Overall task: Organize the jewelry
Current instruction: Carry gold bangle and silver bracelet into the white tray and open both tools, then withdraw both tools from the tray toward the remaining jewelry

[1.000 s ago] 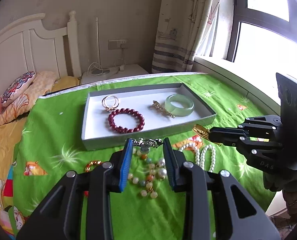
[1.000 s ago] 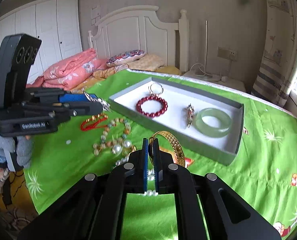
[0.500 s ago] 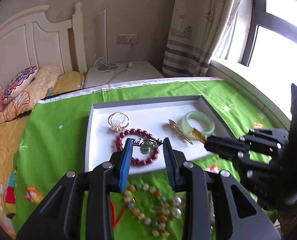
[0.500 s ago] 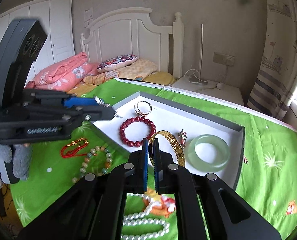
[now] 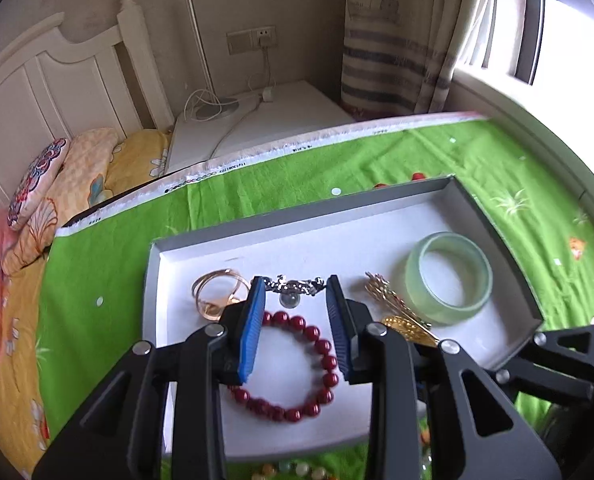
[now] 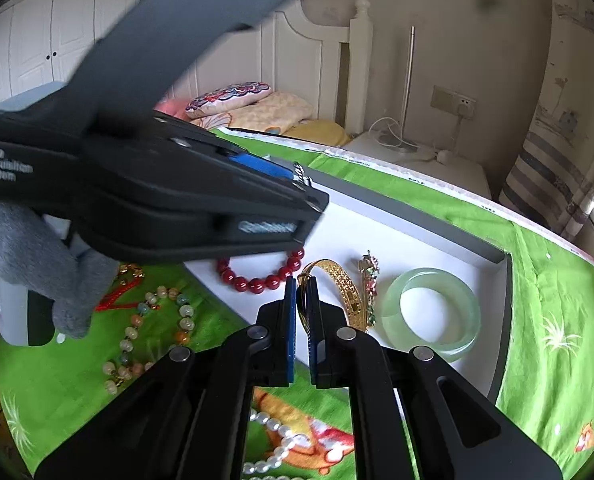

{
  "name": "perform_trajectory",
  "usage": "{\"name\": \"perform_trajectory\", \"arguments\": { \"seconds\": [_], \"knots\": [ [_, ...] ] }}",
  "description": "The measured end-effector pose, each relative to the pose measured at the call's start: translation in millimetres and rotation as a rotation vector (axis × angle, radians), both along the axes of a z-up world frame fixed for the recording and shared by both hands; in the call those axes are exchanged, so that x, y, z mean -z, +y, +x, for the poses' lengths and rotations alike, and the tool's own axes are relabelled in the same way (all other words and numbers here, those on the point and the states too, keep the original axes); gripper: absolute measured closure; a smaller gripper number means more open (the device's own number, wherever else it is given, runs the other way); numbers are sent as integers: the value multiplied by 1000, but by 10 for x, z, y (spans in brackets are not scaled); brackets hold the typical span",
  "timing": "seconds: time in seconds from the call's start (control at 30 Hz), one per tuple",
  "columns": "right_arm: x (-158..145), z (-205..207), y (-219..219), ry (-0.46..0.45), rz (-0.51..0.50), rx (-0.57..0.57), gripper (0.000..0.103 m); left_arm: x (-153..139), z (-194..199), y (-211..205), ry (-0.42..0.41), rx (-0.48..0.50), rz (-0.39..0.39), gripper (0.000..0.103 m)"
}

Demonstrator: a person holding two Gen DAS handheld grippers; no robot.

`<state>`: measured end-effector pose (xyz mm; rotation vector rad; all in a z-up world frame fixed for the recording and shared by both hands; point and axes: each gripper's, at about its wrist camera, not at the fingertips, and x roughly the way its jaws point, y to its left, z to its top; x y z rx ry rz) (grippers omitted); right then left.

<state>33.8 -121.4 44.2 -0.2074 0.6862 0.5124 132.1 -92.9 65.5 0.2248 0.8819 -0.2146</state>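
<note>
A grey tray (image 5: 297,216) with a white floor lies on the green cloth. In it are gold rings (image 5: 217,292), a red bead bracelet (image 5: 297,368), a gold hairpin (image 5: 389,300) and a pale green jade bangle (image 5: 449,278). My left gripper (image 5: 295,284) hangs over the tray's middle, shut on a silver brooch (image 5: 297,286) that spans its blue pads. My right gripper (image 6: 301,284) is shut on a gold bracelet (image 6: 337,284), which hangs over the tray's near edge between the red bracelet (image 6: 261,280) and the hairpin (image 6: 367,284). The left gripper (image 6: 305,184) crosses above it.
On the cloth in front of the tray lie a mixed bead bracelet (image 6: 149,332), a red cord piece (image 6: 121,292) and a pearl strand (image 6: 273,440). A bed with pillows (image 5: 37,184) is on the left, a white nightstand (image 5: 257,120) behind, and a window at right.
Both grippers have moved forward from above the loose jewelry on the cloth to over the tray. Each still carries its piece, the left the silver brooch and the right the gold bracelet.
</note>
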Motion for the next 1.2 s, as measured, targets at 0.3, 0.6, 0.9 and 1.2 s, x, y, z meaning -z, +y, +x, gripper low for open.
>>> {"name": "perform_trajectory", "arguments": {
  "seconds": [0.3, 0.6, 0.9, 1.2],
  "knots": [
    [38, 182, 24, 19, 9, 16, 82, 52, 99, -132, -3, -24, 91, 50],
    [2, 82, -213, 51, 83, 58, 61, 4, -44, -98, -46, -21, 122, 33],
    [-178, -286, -460, 34, 195, 86, 42, -102, -324, 93, -91, -47, 98, 19],
    [-81, -607, -524, 84, 231, 106, 38, -175, -784, 341, -129, -113, 119, 13]
  ]
}}
